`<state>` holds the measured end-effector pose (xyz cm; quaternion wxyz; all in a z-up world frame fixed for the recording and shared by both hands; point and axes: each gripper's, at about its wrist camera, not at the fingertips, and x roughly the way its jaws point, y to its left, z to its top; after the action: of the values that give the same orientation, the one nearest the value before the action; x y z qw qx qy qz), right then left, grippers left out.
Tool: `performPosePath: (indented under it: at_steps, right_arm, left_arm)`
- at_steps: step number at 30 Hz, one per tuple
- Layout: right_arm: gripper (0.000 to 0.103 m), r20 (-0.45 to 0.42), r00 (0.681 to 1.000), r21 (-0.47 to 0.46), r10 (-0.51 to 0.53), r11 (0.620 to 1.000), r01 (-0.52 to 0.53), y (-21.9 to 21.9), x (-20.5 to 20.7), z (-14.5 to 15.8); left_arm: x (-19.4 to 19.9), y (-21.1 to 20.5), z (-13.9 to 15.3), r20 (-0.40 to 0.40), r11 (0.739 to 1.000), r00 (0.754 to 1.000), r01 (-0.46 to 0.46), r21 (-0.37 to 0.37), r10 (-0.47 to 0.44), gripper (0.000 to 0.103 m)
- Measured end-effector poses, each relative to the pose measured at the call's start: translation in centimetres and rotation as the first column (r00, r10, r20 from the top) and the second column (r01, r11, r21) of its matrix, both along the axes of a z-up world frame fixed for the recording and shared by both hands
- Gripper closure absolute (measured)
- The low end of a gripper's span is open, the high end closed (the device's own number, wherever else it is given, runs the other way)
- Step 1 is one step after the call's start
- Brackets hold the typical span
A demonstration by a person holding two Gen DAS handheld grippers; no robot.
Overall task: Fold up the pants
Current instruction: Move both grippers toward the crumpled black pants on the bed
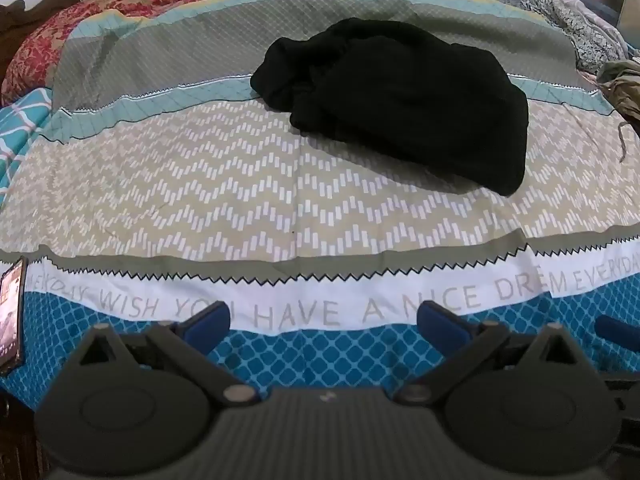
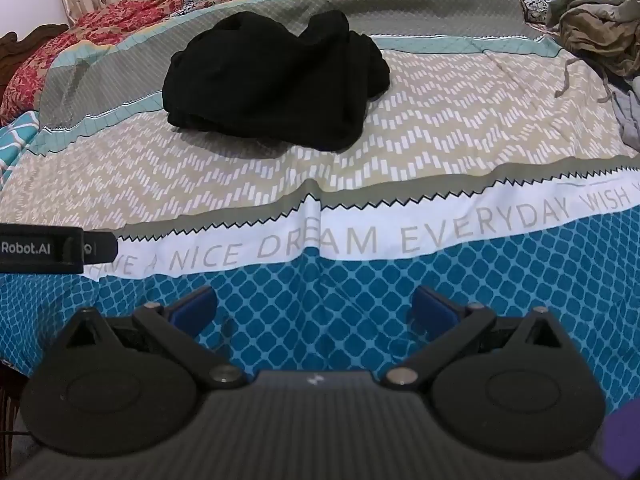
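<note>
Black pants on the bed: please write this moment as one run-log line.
pants: black pants bunched on bedspread, untouched | left gripper: open, empty | right gripper: open, empty | fold: not begun

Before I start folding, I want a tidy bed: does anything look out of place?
The black pants lie bunched in a heap, not spread flat. A crumpled olive garment sits at the bed's right edge, and a phone lies at the left edge.

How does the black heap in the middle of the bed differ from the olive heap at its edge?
The black pants are dark and lie mid-bed on the patterned bedsheet; the olive clothes are pale and lie at the right edge. The pants form one compact mound; the olive clothes trail loose strings. Both are crumpled.
</note>
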<state>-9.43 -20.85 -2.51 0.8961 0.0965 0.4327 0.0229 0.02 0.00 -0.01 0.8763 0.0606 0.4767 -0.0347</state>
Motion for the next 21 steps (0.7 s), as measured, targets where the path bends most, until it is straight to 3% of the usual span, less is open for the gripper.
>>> performPosePath:
  at_steps: [8,12,16,20,21]
  right_arm:
    - [0.0,-0.001,1.0,-0.004,0.0,1.0,0.0,0.1,0.0,0.0]
    - [0.0,0.026,1.0,-0.011,-0.017,1.0,0.017,-0.2,-0.1,0.3]
    - [0.0,0.056,0.998,0.002,-0.033,0.999,0.033,-0.8,0.1,0.4]
    - [0.036,0.088,0.995,-0.01,-0.037,0.999,0.038,-1.6,0.9,0.7]
    - [0.039,0.094,0.995,-0.01,-0.038,0.999,0.039,-1.9,1.4,0.9]
  left_arm:
    - [-0.5,0.1,-1.1,-0.017,1.0,1.0,0.003,-0.021,-0.004,0.0]
    - [0.1,1.1,-1.4,-0.081,0.996,0.997,0.002,-0.092,-0.01,0.0]
    - [0.2,2.0,-1.8,-0.078,0.99,0.997,-0.023,-0.14,0.012,0.0]
    - [0.4,2.9,-1.9,-0.032,0.984,0.997,-0.081,-0.158,0.077,0.002]
    - [0.3,3.2,-2.0,-0.025,0.983,0.996,-0.088,-0.16,0.085,0.005]
